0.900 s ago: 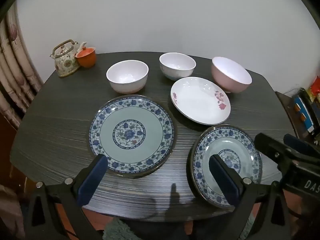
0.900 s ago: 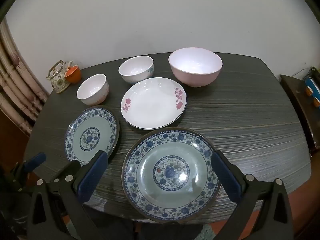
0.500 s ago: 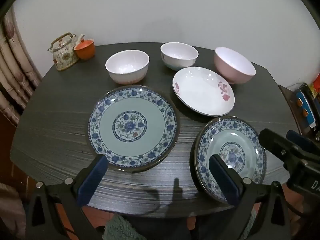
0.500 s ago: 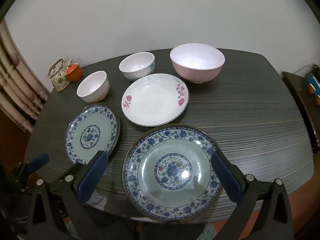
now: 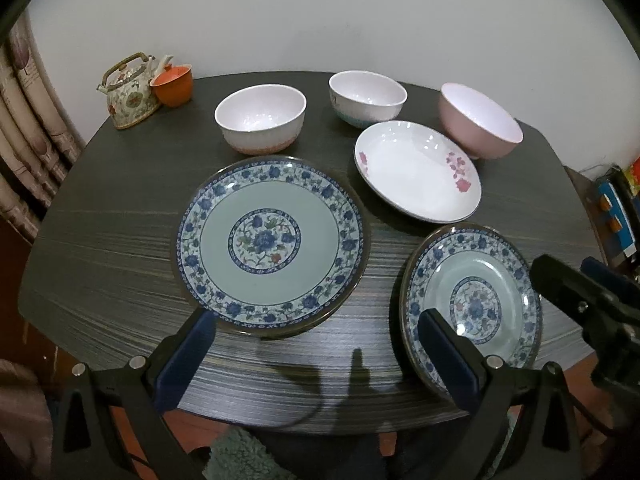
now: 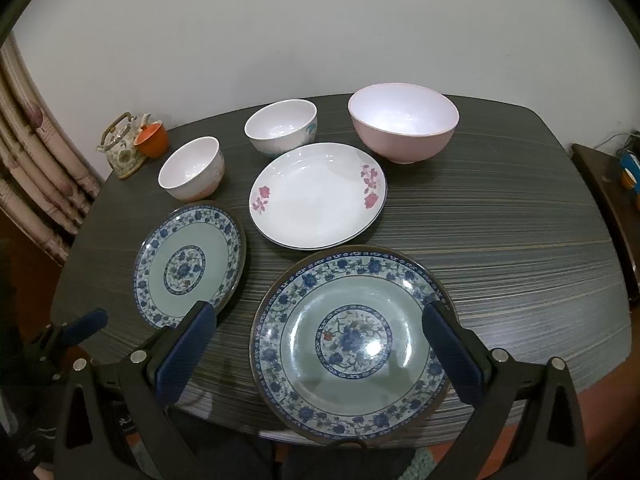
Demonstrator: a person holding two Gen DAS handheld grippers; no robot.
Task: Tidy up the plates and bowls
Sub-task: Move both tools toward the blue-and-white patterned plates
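Two blue-flowered plates lie on the dark table [image 5: 100,240]: one at the left [image 5: 270,242] [image 6: 188,266], one at the right [image 5: 474,304] [image 6: 352,338]. Behind them sit a white plate with pink flowers [image 5: 416,172] [image 6: 318,194], a white bowl [image 5: 260,118] [image 6: 192,168], a teal-marked bowl [image 5: 367,98] [image 6: 282,126] and a pink bowl [image 5: 478,126] [image 6: 402,120]. My left gripper [image 5: 316,320] hangs open above the table's near edge, between the two blue plates. Over the right blue plate my right gripper [image 6: 320,312] is open, its pads wider than the plate. Neither holds anything.
A flowered teapot [image 5: 130,92] and an orange cup [image 5: 173,85] stand at the table's far left corner. A curtain [image 6: 36,160] hangs at the left, and a side shelf [image 6: 608,184] with small items stands at the right. The wall is close behind the table.
Both grippers have come a little nearer the table, the left more than the right; the dishes look larger and sit higher in the views. The jaws stay wide. No dish has moved.
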